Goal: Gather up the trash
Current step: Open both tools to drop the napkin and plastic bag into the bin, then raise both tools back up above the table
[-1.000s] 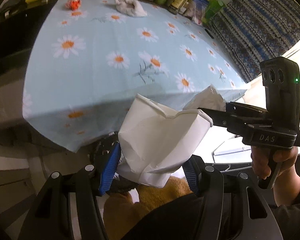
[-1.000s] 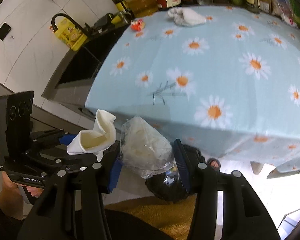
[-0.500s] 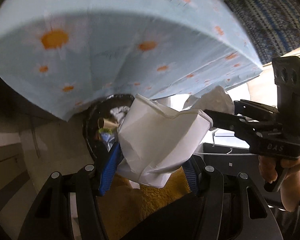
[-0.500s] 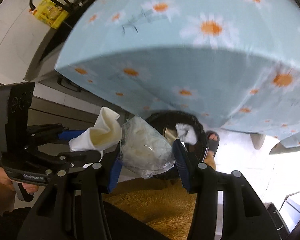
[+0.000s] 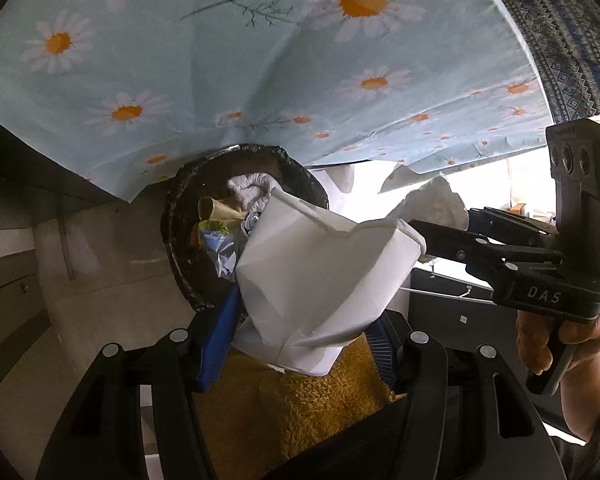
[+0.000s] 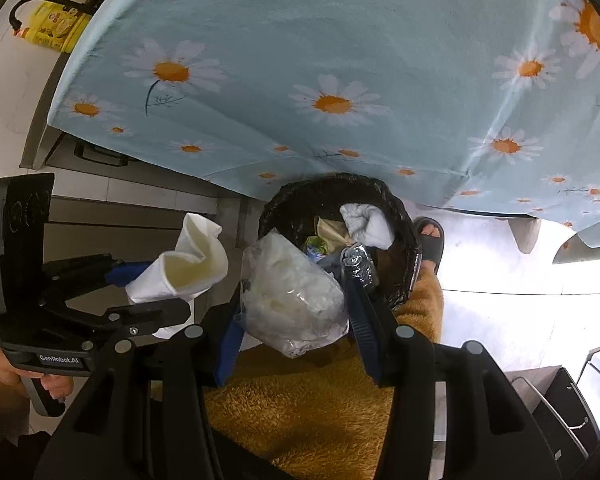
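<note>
A crumpled white paper cup (image 5: 324,272) sits between the blue pads of my left gripper (image 5: 300,324), which is shut on it. My right gripper (image 6: 296,320) is shut on a clear plastic bag (image 6: 292,296) stuffed with white material. Both point steeply down, side by side, over a black-lined trash bin (image 6: 320,184) that stands half under the table's edge. The bin (image 5: 180,216) holds a white wad (image 6: 366,220), brown paper and foil wrappers. In the right wrist view the left gripper (image 6: 148,288) and its cup (image 6: 192,264) hang left of the bin.
The daisy-print blue tablecloth (image 6: 340,60) overhangs the far side of the bin. A sandalled foot (image 6: 430,236) stands right of it. Fuzzy mustard fabric (image 6: 320,400) lies just below both grippers. A yellow oil bottle (image 6: 52,28) stands far left, and patterned blue cloth (image 5: 560,40) hangs at the right.
Both grippers have sunk from above the tabletop to below its edge and tilted down. The bin has come into view under them. Cup and bag stay gripped.
</note>
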